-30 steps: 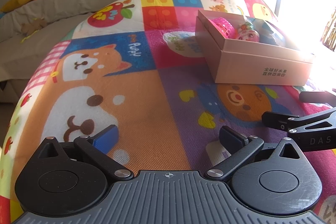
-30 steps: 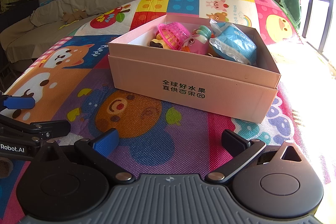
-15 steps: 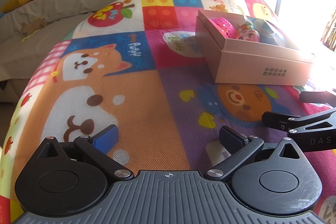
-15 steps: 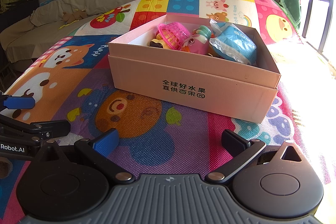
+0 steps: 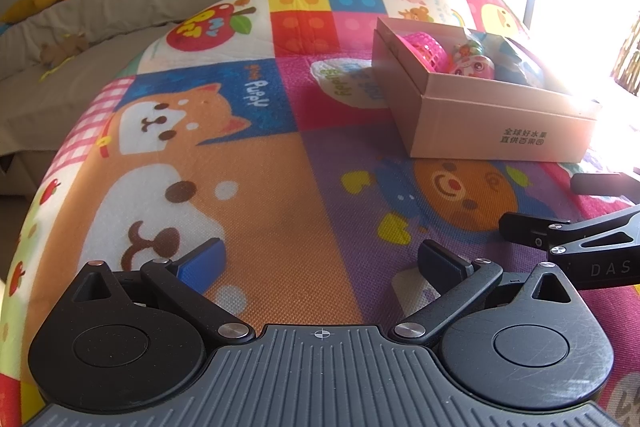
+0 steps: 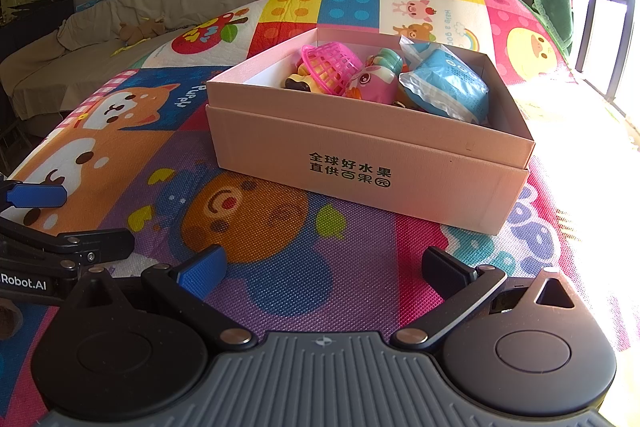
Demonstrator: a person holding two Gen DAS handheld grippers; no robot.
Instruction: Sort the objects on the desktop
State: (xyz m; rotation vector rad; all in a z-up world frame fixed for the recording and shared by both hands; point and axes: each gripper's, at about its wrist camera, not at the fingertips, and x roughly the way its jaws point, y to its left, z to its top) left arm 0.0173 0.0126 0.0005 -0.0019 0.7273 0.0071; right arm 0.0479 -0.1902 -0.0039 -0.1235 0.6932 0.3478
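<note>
Both grippers sit low over the mat (image 6: 280, 291), side by side, well short of the box (image 6: 360, 163). Left gripper (image 5: 320, 259): fingers spread wide, nothing between them, only bare mat under the gap. Right gripper (image 6: 324, 267): likewise spread, empty. From the right wrist view the left gripper's blue pad shows at the far left edge; from the left wrist view the right gripper's black finger enters at the right edge, so the two are near each other but apart. Box rests flat on the mat, open-topped, printed side facing the right gripper. Inside: pink basket (image 6: 332, 65) tipped on its side, a pink toy (image 6: 374, 83) leaning against it, a blue packet (image 6: 448, 87) toward the right wall, something yellow and dark tucked under the basket, too hidden to name. No loose item visible on the mat in either view. Judgement: the sorting reads as finished or nearly so, with the things already gathered in the box. The next move calls for a look across the mat for any stray; failing that, both grippers can simply rest or draw back, staying clear of the box's near wall.
</note>
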